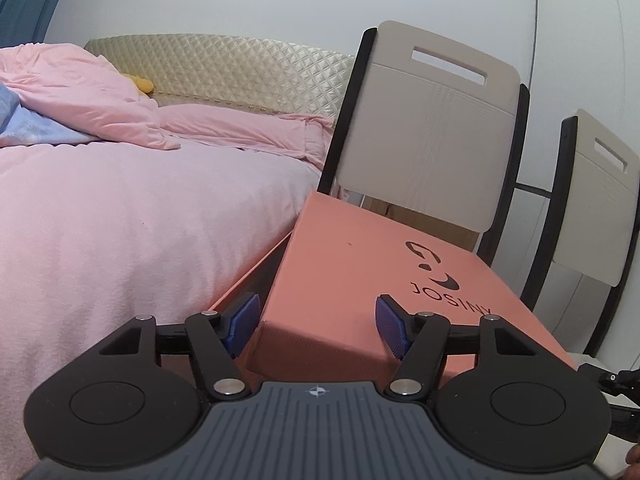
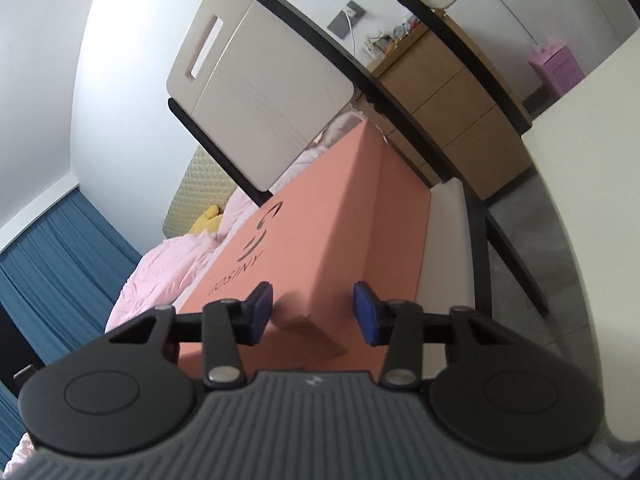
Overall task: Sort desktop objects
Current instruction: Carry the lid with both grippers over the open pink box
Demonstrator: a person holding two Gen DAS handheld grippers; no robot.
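Observation:
A salmon-pink box lid (image 1: 360, 264) printed JOSINY sits tilted on its box, raised at the left so a gap shows. My left gripper (image 1: 316, 322) is open, its blue pads on either side of the lid's near corner, not pressing it. In the right wrist view the same lid (image 2: 320, 232) lies ahead on a chair seat (image 2: 448, 232). My right gripper (image 2: 312, 308) is open around another near corner of the lid, pads apart from it.
A bed with pink bedding (image 1: 140, 220) lies left of the box. Two beige chairs with black frames (image 1: 432, 128) stand behind it. A wooden drawer unit (image 2: 452, 112) and a white tabletop edge (image 2: 592, 200) are at the right.

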